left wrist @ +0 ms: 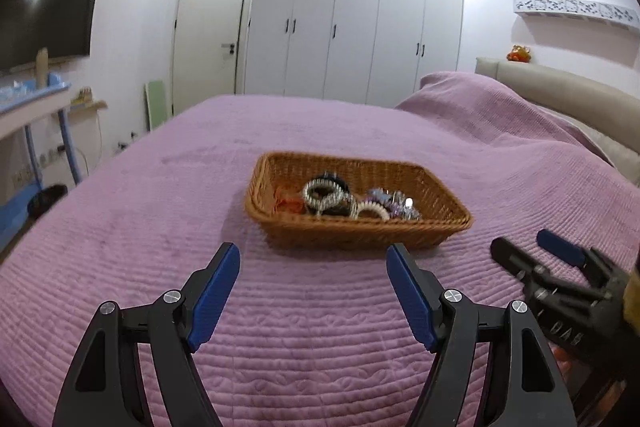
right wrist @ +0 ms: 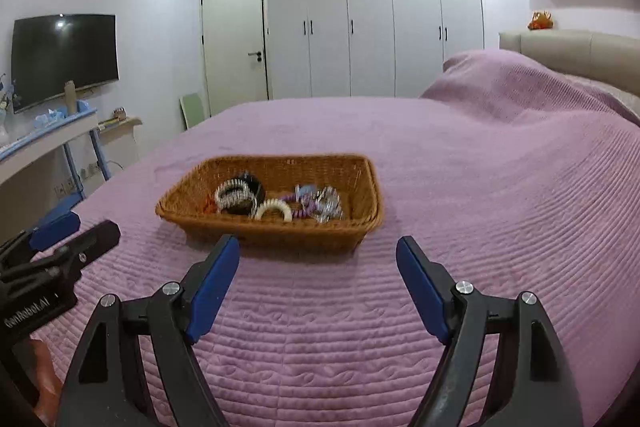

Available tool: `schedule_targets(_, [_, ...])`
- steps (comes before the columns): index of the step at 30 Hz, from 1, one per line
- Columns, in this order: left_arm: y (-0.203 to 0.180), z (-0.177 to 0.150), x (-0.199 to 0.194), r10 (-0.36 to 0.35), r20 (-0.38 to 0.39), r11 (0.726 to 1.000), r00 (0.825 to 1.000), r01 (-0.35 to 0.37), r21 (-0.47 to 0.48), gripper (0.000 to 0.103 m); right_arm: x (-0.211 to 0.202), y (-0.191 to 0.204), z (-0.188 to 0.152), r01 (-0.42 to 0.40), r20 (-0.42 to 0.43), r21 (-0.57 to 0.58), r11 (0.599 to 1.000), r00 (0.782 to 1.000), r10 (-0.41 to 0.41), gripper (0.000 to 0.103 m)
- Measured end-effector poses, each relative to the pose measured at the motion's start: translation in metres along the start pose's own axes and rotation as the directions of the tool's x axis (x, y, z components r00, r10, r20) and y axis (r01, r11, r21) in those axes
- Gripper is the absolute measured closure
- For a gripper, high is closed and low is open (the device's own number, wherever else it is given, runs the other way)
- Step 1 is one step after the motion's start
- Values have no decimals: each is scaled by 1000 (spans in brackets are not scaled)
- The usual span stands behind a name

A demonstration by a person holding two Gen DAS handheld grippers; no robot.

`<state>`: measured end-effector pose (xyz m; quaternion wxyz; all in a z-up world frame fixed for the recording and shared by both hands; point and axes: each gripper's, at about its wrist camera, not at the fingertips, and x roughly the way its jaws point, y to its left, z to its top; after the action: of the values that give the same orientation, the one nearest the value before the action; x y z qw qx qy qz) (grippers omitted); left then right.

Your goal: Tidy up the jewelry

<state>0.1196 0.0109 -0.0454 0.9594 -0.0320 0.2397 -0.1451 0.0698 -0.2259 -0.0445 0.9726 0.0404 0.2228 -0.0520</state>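
jewelry [left wrist: 340,201] lies heaped in a wicker basket [left wrist: 360,227] on the purple bedspread [left wrist: 160,227], the basket's long axis running left to right. the left gripper [left wrist: 312,293] is spread and empty, the basket just ahead. the right gripper [right wrist: 318,287], also spread and empty, sits about as near, with the basket ahead-left.

Black tongs [left wrist: 313,259], blue pads [left wrist: 214,297], silver screws.
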Motion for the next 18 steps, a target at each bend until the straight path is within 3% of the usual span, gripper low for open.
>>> schedule_targets(7, [3,-11,13,38,-31,999,999,-38,0,26,9,8,-12,21,0,-34,999,1000,-21,20])
schedule_targets(18, [-2,-10,8,61,-13,998,998,-60,33,26,14,3,-11,25,-9,-19,999,1000,-26,20])
